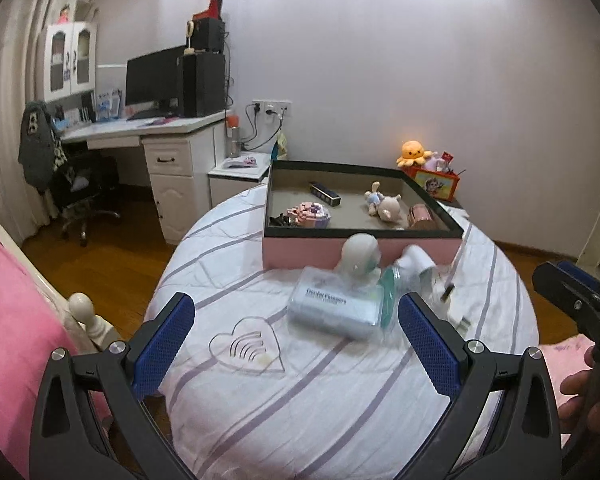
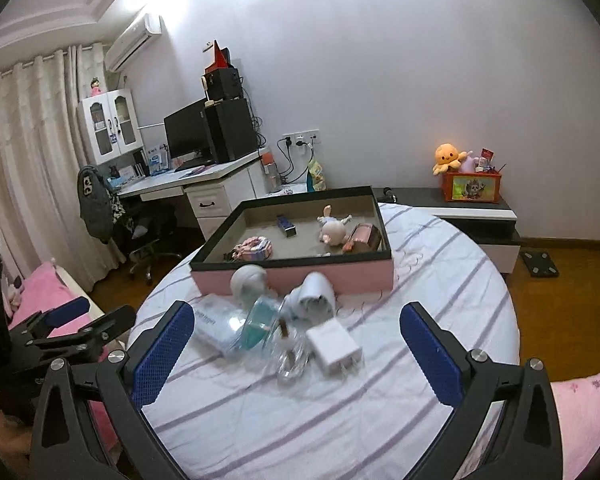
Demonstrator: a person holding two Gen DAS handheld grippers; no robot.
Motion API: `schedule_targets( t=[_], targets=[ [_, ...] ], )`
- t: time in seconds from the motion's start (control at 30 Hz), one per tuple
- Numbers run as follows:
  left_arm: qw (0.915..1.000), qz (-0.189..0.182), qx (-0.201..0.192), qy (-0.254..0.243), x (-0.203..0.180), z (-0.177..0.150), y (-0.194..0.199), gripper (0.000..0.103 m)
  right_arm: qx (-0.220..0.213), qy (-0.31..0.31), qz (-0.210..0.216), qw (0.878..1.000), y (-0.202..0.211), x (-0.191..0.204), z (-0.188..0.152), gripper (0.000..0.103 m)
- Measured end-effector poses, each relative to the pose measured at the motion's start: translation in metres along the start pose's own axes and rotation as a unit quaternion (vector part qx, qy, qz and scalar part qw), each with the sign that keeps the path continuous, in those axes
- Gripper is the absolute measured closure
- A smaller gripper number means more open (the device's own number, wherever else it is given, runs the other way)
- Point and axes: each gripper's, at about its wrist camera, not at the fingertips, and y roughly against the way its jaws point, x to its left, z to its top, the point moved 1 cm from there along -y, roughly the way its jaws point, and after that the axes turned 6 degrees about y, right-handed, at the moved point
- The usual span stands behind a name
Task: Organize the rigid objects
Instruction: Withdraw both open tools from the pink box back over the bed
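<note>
Dental flossers box (image 1: 334, 312) lies on the striped bedcover just ahead of the left gripper (image 1: 296, 330), between its wide-spread, empty jaws and nearer the right-hand one, long axis running crosswise; left hand looks nearer. Right gripper (image 2: 296, 330), also spread wide and empty, faces the white charger (image 2: 334, 346). Lid reads "Dental Flossers"; pink tray (image 1: 300, 250) sits beyond.

Floss box (image 1: 334, 310) and charger (image 2: 332, 346) lie before the tray (image 1: 360, 250).
</note>
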Motion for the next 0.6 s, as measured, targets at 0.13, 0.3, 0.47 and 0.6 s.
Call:
schedule_targets(
  t=[0.13,0.3,0.47,0.6],
  targets=[
    [0.9999,0.002,-0.006,-0.01,-0.003,-0.005,0.012,0.0,0.006,0.024,-0.013,1.0,0.005,0.01,-0.007,0.0],
    [0.9998,-0.002,-0.016,-0.01,-0.004,-0.003,0.02,0.0,0.01,0.023,-0.013,1.0,0.006,0.009,-0.009,0.0],
    [0.9999,-0.002,-0.015,-0.006,-0.001,-0.004,0.021,0.0,0.012,0.02,-0.014,1.0,0.005,0.01,-0.009,0.0],
    [0.9999,-0.003,-0.013,-0.004,-0.001,-0.005,0.022,0.0,0.012,0.021,-0.016,1.0,0.005,0.01,-0.01,0.0]
  ],
)
